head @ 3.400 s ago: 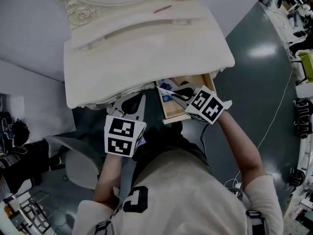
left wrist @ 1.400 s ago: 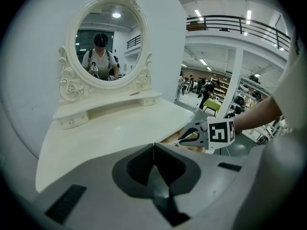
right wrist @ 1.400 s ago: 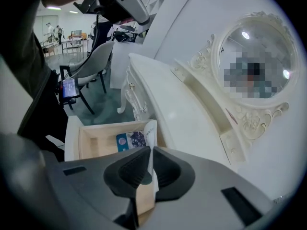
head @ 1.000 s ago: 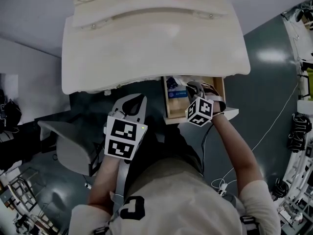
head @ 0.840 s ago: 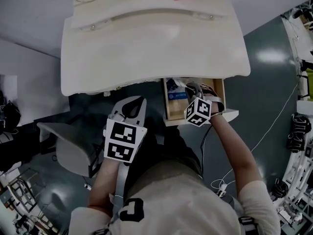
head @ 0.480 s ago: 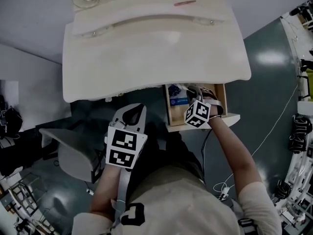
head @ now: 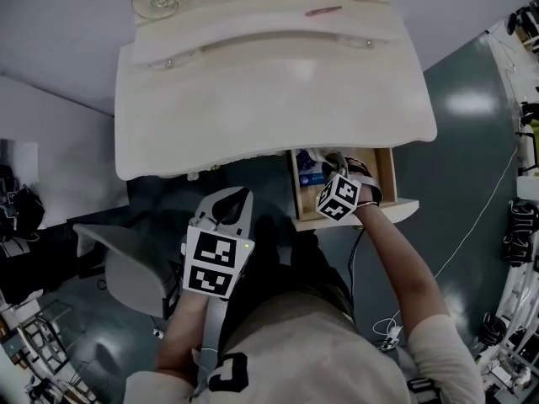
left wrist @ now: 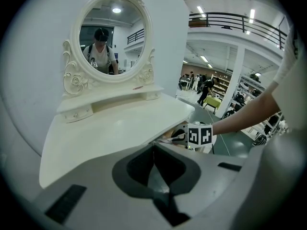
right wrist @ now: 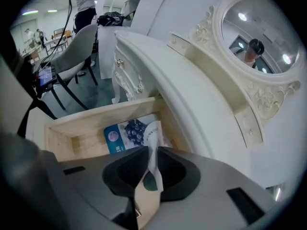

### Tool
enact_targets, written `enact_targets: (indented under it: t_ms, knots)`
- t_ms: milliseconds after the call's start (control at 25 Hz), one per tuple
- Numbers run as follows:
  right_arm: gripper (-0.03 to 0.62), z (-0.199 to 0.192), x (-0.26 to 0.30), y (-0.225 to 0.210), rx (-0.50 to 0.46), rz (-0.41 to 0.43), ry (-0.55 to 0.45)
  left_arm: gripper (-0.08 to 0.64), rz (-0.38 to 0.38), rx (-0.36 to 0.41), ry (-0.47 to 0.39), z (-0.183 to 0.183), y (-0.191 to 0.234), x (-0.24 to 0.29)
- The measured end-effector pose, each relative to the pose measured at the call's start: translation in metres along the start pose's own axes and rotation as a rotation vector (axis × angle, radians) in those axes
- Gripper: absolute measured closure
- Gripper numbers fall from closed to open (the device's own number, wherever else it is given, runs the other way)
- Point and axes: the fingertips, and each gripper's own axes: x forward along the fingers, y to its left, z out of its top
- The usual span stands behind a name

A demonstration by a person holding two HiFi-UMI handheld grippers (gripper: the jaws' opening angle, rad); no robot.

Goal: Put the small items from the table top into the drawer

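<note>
Risk: we judge the thin paper packet could snag on the drawer wall or land on edge, because it is held upright.
Second risk: letting go too soon could drop it outside the front.
Right gripper: almost closed, pinching the packet above the open drawer, over a blue packet.
Left gripper: jaws together, empty, under the table edge.
Remaining: we see a pink stick on the shelf.

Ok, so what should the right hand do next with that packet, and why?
Probably let the right gripper open its fingers so the packet drops: it is pinched between them over the open drawer, just above the blue packet already lying inside.
</note>
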Motion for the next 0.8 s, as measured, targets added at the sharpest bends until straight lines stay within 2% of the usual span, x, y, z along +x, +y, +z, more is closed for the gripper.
enact_targets:
  t_ms: [40, 80, 120, 160, 480, 800]
  knots:
    - [0.530, -0.001, 0.000, 0.002, 0.012, 0.015, 0.005, 0.503, -0.001, 0.002, -0.001, 0.000, -0.001, -0.001]
    - [0.470, 0.000, -0.001, 0.004, 0.021, 0.027, 0.003, 0.503, -0.002, 0.003, -0.002, -0.001, -0.002, -0.003]
    - [0.440, 0.001, -0.003, 0.005, 0.031, 0.033, -0.004, 0.503, -0.003, 0.005, -0.003, -0.001, -0.003, -0.004]
    - [0.432, 0.002, -0.005, 0.006, 0.038, 0.033, -0.014, 0.503, -0.004, 0.007, -0.004, -0.001, -0.003, -0.005]
    - [0.419, 0.007, -0.027, 0.012, 0.071, 0.025, -0.051, 0.502, -0.011, 0.026, -0.022, -0.002, -0.011, -0.014]
    - [0.419, 0.019, -0.066, 0.006, 0.191, -0.007, -0.111, 0.503, -0.027, 0.063, -0.059, 0.007, -0.020, -0.029]
